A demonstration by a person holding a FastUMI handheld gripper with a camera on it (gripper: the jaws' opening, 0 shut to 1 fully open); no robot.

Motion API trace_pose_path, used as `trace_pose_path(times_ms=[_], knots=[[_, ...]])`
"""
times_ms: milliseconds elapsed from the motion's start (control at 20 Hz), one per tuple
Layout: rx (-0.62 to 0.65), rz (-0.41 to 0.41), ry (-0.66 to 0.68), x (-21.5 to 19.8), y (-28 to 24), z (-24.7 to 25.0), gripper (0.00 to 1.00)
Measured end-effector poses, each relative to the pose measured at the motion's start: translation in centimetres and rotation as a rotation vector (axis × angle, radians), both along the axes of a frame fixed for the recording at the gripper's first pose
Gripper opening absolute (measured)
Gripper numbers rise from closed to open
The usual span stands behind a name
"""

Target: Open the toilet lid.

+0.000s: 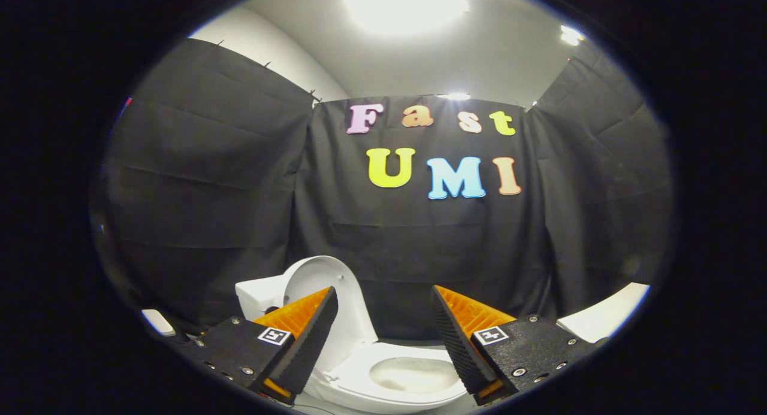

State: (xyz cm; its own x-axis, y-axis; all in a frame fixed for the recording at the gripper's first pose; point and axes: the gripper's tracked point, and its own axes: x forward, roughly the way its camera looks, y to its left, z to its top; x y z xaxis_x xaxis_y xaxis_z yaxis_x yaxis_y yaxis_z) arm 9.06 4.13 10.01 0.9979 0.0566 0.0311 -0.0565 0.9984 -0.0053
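While the hand-held gripper [383,319] is hovering over the toilet [383,373], its two fingers are standing wide apart with nothing between them, so it is released and grasping nothing. The toilet lid [353,307] is already standing upright, leaning back toward the tank [257,295] (its pale inner face is turning toward the camera), and it is rising just behind and beside the left finger [311,337], which is partly covering its lower edge. Whether that finger is touching the lid cannot be told from this angle. Below the gap between the fingers, the seat [359,367] is lying flat around the open bowl [413,374], and the bowl's inside is showing pale and blurred. The right finger [455,337] is hanging over the far side of the seat, well apart from the lid. Behind the toilet, the black cloth wall [389,253] is hanging in folds, and a bright ceiling light [404,2] is glaring above it. A pale surface [605,316] is showing beyond the right finger, at the foot of the cloth.
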Motion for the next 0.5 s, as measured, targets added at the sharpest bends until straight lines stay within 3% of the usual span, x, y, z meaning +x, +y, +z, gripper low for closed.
trace_pose_path(times_ms=[150, 500], knots=[[0.001, -0.047, -0.021, -1.9, -3.2, -0.4, 0.95], [-0.039, -0.04, -0.009, -5.0, -5.7, -3.0, 0.95]])
